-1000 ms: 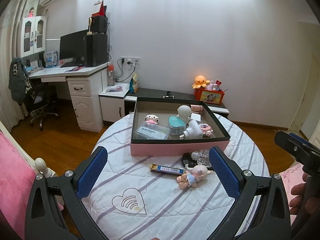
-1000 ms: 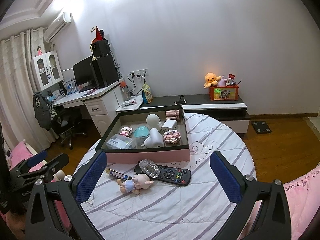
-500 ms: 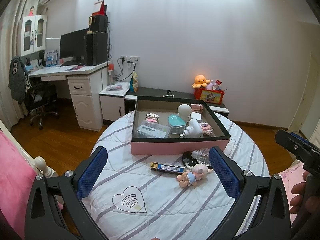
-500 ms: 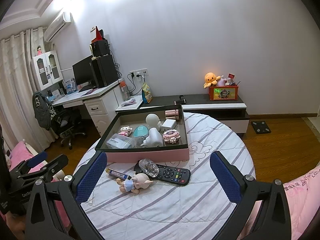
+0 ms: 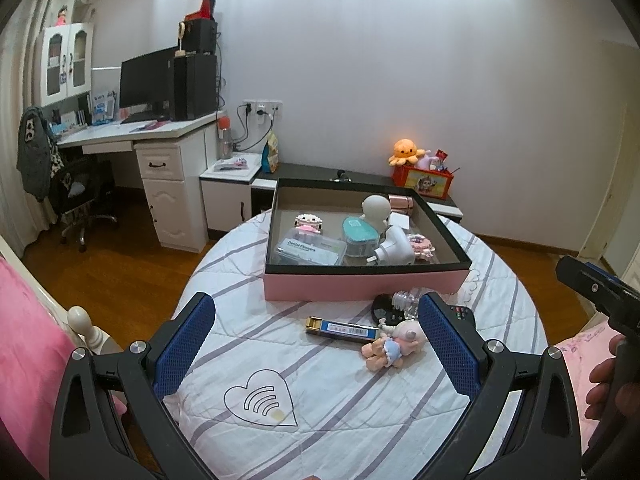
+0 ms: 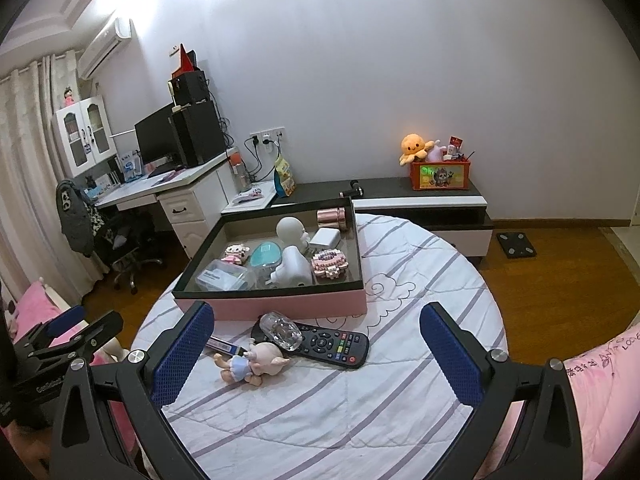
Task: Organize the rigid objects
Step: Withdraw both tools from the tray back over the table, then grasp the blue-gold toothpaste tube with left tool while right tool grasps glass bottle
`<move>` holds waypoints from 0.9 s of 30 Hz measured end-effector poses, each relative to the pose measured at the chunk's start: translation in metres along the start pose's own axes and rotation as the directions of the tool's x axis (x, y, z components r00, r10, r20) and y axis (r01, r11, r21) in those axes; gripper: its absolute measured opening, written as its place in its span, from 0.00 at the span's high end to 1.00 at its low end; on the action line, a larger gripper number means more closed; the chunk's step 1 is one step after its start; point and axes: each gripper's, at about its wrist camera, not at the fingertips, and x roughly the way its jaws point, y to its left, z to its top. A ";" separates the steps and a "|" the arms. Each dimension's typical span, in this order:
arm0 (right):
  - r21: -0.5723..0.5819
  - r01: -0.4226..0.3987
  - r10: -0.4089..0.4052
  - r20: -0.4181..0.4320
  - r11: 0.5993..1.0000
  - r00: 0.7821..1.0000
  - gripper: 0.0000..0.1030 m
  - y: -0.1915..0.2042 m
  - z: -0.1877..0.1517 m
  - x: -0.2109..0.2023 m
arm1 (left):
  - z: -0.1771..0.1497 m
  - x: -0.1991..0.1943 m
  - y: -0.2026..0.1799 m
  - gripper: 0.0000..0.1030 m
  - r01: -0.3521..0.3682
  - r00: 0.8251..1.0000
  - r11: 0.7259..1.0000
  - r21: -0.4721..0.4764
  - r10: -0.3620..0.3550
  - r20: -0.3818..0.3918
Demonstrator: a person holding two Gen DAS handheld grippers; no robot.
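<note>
A pink box with a black rim [image 5: 362,282] [image 6: 280,303] stands on a round striped table and holds several small items. In front of it lie a baby doll [image 5: 390,346] [image 6: 250,362], a blue slim box [image 5: 342,328] [image 6: 222,345], a clear plastic piece [image 6: 280,330] [image 5: 406,300] and a black remote [image 6: 332,345]. My left gripper [image 5: 316,344] is open and empty, hovering above the table's near side. My right gripper [image 6: 316,348] is open and empty, above the doll and remote.
The round table [image 5: 320,420] has a white quilted cover. A pink bed [image 5: 24,344] lies at the left. A white desk [image 5: 160,140] and a low cabinet [image 6: 420,204] stand by the far wall. The other gripper shows at the right edge [image 5: 592,292].
Both views have shifted only slightly; the box and loose items sit a little higher in frame. Both grippers stay open and nothing on the table has moved.
</note>
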 end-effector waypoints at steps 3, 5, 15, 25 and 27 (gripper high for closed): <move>0.004 -0.001 0.001 -0.016 1.000 1.000 0.00 -0.002 -0.002 0.007 | -0.002 0.007 0.000 0.00 -0.002 1.000 1.000 0.000 0.002 -0.017; 0.011 -0.019 0.019 -0.036 1.000 0.999 0.00 -0.004 -0.004 0.014 | -0.006 0.013 0.000 0.00 -0.004 0.999 1.000 -0.001 0.004 -0.033; -0.022 -0.060 0.056 -0.168 0.998 0.984 0.00 0.006 -0.023 0.072 | -0.020 0.047 0.003 0.00 -0.014 0.994 1.000 0.003 0.015 -0.110; -0.063 -0.122 0.102 -0.261 0.991 0.960 0.24 0.019 -0.029 0.130 | -0.029 0.085 0.003 0.00 -0.003 0.982 1.000 0.009 0.004 -0.187; -0.071 -0.139 0.115 -0.277 0.988 0.954 0.35 0.022 -0.028 0.139 | -0.030 0.092 0.002 0.00 0.003 0.980 1.000 0.011 -0.001 -0.198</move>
